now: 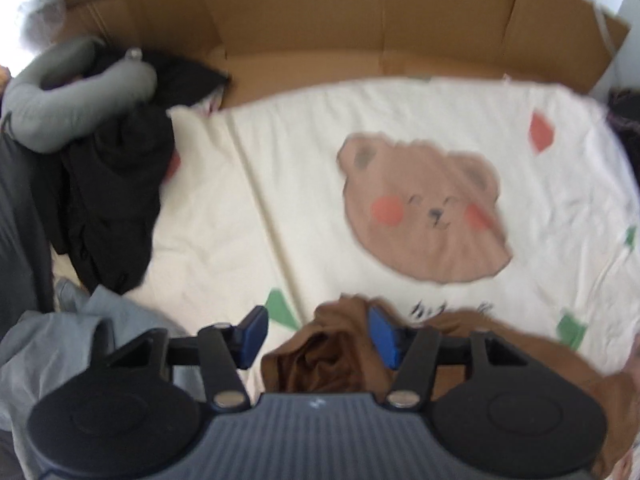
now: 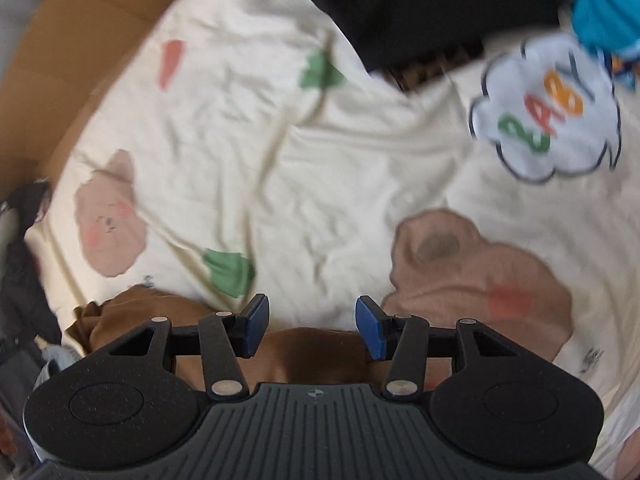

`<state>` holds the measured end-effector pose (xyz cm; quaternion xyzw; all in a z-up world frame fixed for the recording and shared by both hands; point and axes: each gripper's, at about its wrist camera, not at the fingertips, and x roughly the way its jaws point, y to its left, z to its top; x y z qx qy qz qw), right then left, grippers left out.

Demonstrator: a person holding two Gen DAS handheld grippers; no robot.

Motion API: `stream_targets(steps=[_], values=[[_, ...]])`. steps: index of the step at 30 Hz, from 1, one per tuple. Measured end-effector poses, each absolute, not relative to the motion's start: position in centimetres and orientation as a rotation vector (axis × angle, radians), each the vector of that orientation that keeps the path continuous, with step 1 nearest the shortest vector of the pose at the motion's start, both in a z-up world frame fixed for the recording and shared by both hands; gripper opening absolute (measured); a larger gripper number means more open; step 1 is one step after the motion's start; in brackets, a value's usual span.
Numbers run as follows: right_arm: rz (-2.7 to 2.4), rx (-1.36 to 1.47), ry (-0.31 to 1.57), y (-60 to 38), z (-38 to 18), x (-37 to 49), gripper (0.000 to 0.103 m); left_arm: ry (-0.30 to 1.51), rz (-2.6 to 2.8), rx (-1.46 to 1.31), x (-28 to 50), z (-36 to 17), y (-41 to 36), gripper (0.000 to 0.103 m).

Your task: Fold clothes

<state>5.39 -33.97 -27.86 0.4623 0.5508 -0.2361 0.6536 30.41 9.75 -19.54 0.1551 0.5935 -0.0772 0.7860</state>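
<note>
While both views are smeared by blur, the surroundings read clearly enough: a heap of black clothing (image 1: 116,200) with a grey padded roll (image 1: 76,96) on top crowds the left side of the cream sheet (image 1: 280,184), and a pale grey-blue garment (image 1: 68,344) lies bunched just beside the left gripper (image 1: 316,334). In the right wrist view another black garment (image 2: 420,8) and a scrap of teal fabric (image 2: 604,4) overlap the sheet's far edge. The only legible writing is on a cloud-shaped print (image 2: 548,112), coloured letters that seem to spell "BABY"; small dark script below the bear face print (image 1: 424,208) is too blurred to read. The sheet, wrinkled and dotted with red and green shapes, lies on flattened brown cardboard (image 1: 360,12) that rises behind it. The brown garment (image 1: 332,356), crumpled, sits at the near edge of the sheet; the left gripper's jaws stand apart with the fabric bunched between them, one blue pad touching it. The right gripper (image 2: 312,326) hangs over the same cloth, jaws spread wide, holding nothing.
</note>
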Motion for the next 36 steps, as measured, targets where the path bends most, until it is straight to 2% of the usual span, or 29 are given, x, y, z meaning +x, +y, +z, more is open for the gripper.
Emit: stream_targets(steps=[11, 18, 25, 29, 32, 36], values=[[-0.547, 1.175, 1.317, -32.1, -33.9, 6.4, 0.056, 1.325, -0.169, 0.394, 32.3, -23.4, 9.4, 0.058], [-0.468, 1.217, 1.348, -30.5, -33.8, 4.1, 0.054, 1.331, -0.227, 0.476, 31.6, -25.3, 8.2, 0.058], [-0.265, 1.049, 1.457, -27.3, -32.5, 2.9, 0.040, 1.314, -0.279, 0.532, 31.2, -26.5, 6.8, 0.058], [-0.203, 0.951, 1.503, -25.3, -32.4, 2.7, 0.037, 1.304, -0.308, 0.561, 31.0, -27.1, 6.0, 0.059], [-0.175, 0.902, 1.526, -24.2, -32.5, 2.2, 0.024, 1.316, -0.311, 0.571, 31.2, -27.8, 5.6, 0.063], [-0.173, 0.817, 1.548, -23.6, -32.8, 1.7, 0.007, 1.378, -0.281, 0.636, 31.0, -29.7, 5.6, 0.062]])
